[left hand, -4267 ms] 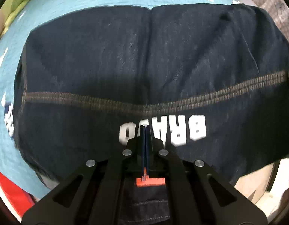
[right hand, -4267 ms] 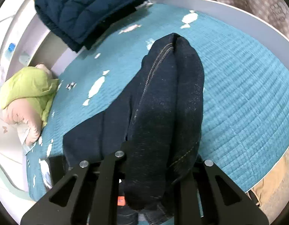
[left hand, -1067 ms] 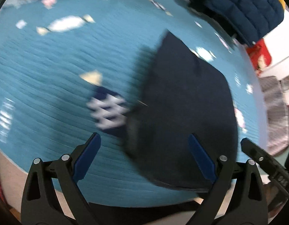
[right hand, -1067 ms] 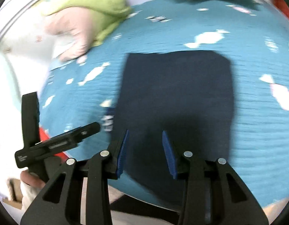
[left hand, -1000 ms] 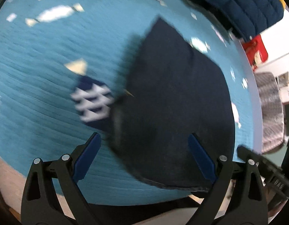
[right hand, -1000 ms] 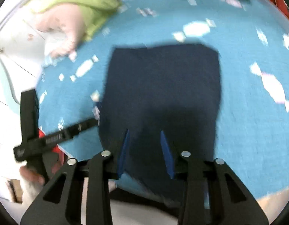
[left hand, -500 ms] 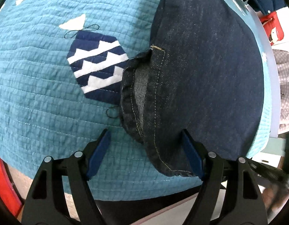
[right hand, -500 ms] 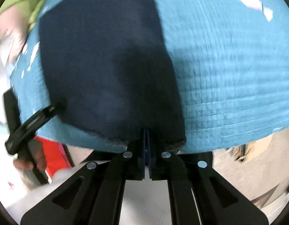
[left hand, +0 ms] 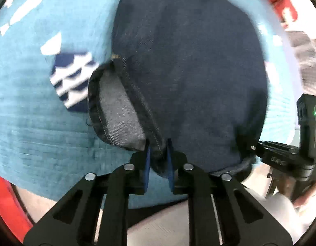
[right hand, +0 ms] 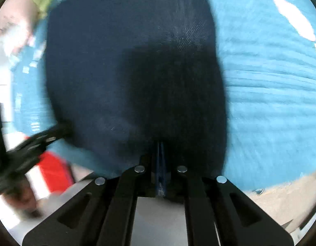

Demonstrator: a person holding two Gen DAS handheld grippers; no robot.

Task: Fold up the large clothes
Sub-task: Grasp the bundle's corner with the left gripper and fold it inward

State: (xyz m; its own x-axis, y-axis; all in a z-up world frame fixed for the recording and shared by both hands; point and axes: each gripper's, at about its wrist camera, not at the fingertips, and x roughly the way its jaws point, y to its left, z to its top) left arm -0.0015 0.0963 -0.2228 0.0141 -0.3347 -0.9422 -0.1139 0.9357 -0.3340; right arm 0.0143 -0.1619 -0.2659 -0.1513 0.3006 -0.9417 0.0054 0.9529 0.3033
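Denim jeans, folded and dark, lie on the turquoise quilt. At the 6 o'clock edge the left gripper has just been closing and pinches the stitched hem; the right gripper, blades together, bites the neighbouring edge.

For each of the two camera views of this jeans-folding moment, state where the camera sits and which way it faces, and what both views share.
Left wrist: sits on the left gripper, facing steeply down at the jeans; its jaws, just closing, pinch the hem; the right gripper shows at right.
Right wrist: sits on the right gripper, facing steeply down at the jeans' near edge; its jaws are shut at the denim edge; the left gripper shows blurred at left.
Shared: the folded jeans, the blue quilt and each other's gripper.
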